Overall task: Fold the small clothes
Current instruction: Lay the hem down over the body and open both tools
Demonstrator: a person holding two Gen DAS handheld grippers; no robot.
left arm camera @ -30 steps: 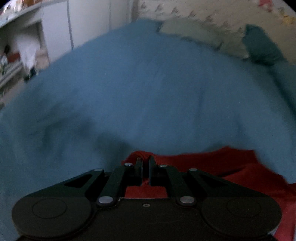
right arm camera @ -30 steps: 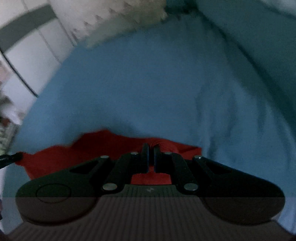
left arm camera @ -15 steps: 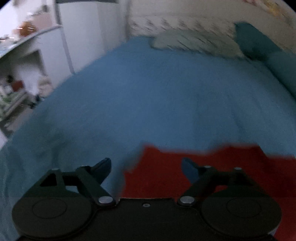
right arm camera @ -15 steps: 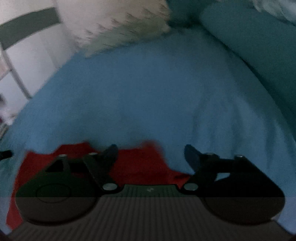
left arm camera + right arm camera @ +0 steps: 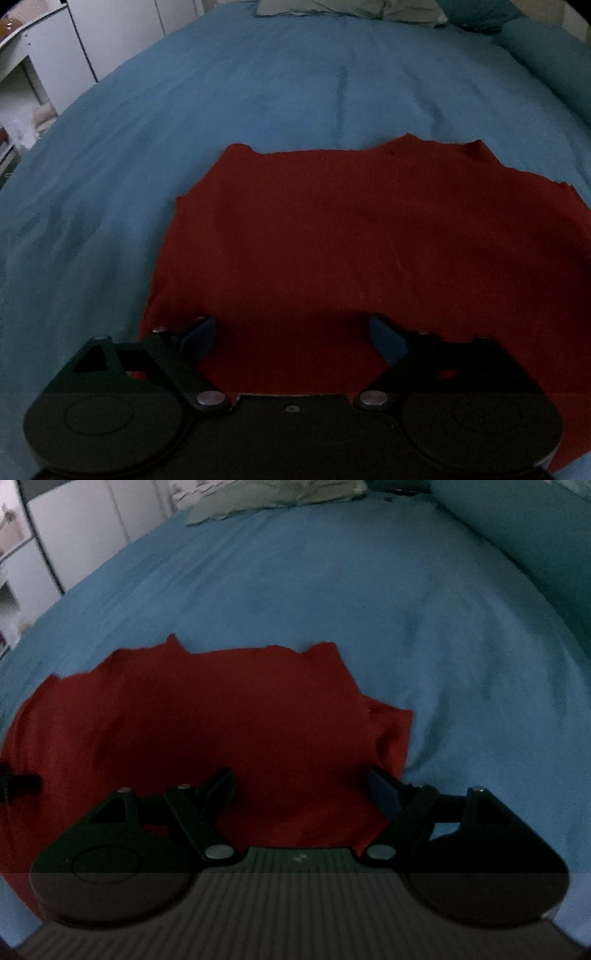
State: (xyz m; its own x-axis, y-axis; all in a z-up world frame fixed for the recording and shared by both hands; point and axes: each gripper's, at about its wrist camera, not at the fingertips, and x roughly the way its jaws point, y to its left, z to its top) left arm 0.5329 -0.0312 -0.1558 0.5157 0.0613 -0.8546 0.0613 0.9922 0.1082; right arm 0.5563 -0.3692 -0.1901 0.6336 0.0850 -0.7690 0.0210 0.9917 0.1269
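Note:
A small red garment point(image 5: 351, 240) lies spread flat on the blue bed cover point(image 5: 258, 92). My left gripper point(image 5: 291, 328) is open and empty, hovering over the garment's near left part. In the right wrist view the same red garment point(image 5: 203, 720) fills the lower left, with a rumpled sleeve at its right edge. My right gripper point(image 5: 301, 782) is open and empty above the garment's near right part. A dark bit of the other gripper point(image 5: 16, 784) shows at the left edge.
Pale green pillows point(image 5: 351, 7) lie at the head of the bed, and a teal bolster point(image 5: 554, 55) runs along the right side. White cupboards and shelves point(image 5: 48, 66) stand to the left of the bed.
Both grippers were shut on the red garment's edge a second ago. They have opened, let it go and pulled back, and the garment now lies flat.

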